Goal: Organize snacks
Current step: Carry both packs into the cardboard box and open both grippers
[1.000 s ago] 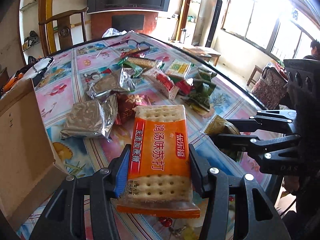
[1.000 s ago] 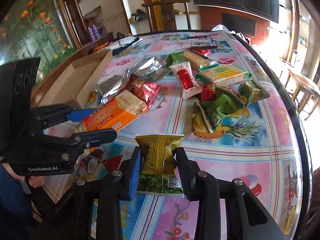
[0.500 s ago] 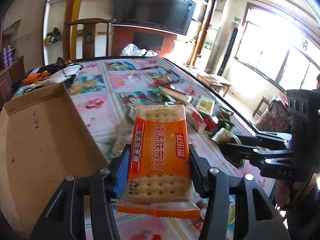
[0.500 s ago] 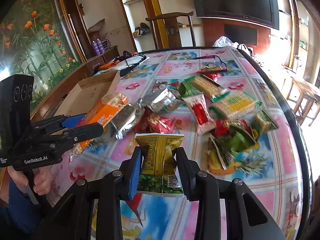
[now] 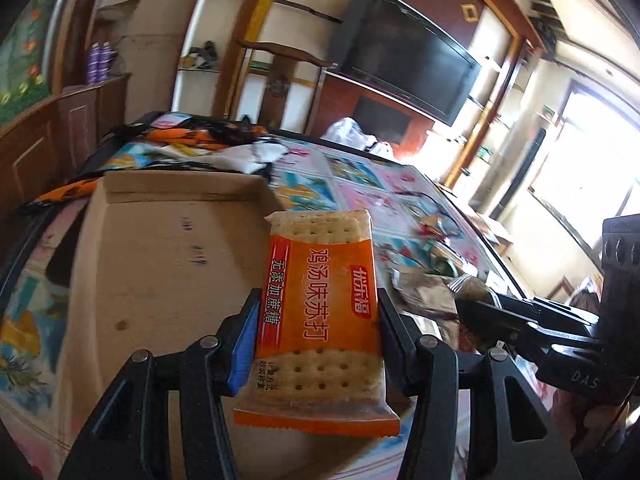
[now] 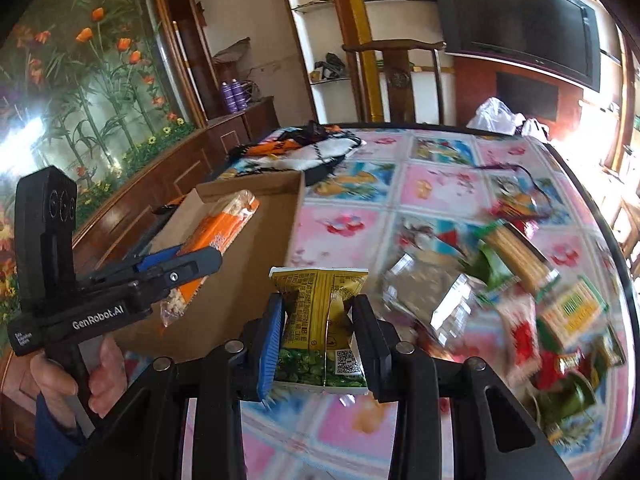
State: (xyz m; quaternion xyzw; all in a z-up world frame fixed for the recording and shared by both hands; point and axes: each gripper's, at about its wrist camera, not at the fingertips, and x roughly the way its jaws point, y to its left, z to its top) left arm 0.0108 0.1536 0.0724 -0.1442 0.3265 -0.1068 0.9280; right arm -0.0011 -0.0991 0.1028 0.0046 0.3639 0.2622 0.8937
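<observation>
Orange plastic cracker packet (image 5: 320,312) clamped in left gripper (image 5: 316,344), yellow-green foil pouch (image 6: 320,320) in right gripper (image 6: 318,340).
Could slip or miss brown cardboard box (image 5: 160,264) just ahead if released early.

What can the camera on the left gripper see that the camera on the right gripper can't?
Only the left wrist view shows the printed front of the orange cracker packet that the left gripper holds, and the bright window.

Only the right wrist view shows the yellow-green snack packet clamped in the right gripper, the flower mural, the hand holding the left gripper, and the snack pile clearly.

Both show the cardboard box, the patterned tablecloth, the television and the wooden chair.
</observation>
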